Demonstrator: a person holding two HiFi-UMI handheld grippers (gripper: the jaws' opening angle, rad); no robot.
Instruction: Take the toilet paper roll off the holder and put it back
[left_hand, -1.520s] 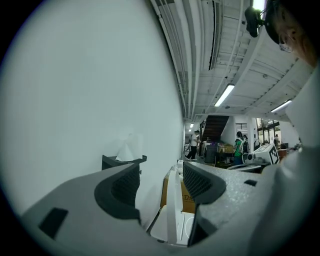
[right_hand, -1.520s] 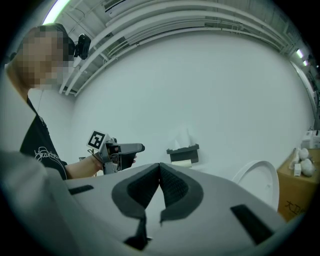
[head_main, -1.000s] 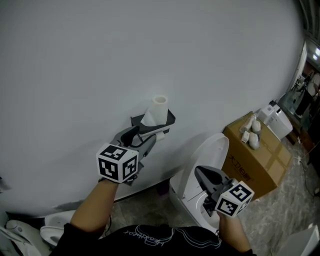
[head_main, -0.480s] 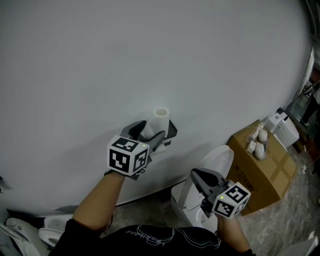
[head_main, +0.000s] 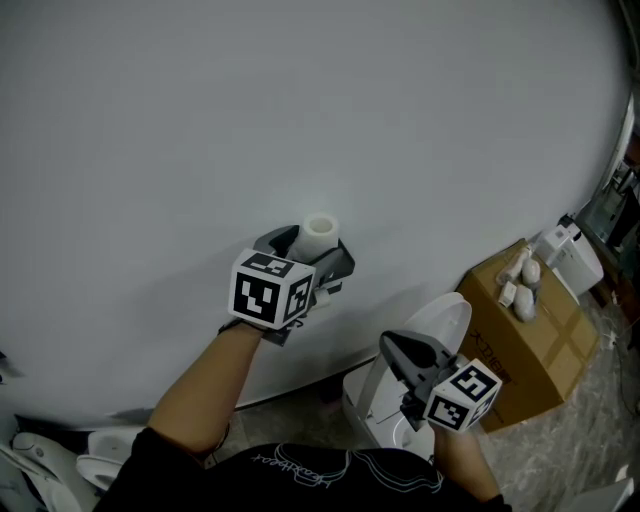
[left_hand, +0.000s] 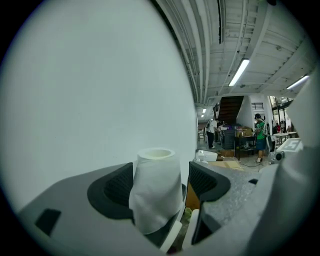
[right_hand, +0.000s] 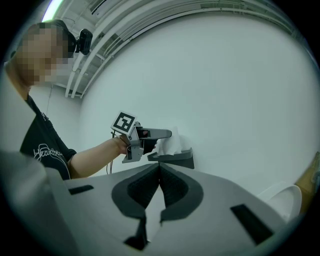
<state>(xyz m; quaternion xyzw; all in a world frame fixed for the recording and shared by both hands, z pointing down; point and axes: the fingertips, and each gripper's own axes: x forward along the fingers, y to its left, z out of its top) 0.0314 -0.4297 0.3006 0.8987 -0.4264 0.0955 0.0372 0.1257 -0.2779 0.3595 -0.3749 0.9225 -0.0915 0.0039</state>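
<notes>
The soft white toilet paper roll is seen upright on the dark grey wall holder, far left, between the left gripper's opening jaws, best centred squarely before being closed gently; the right gripper is held shut, empty.

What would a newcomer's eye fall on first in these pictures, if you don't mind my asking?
The white toilet paper roll stands upright on the dark holder on the pale wall, with the left gripper around it, its jaws opening. At lower right, the right gripper hangs shut and empty by a white toilet.
</notes>
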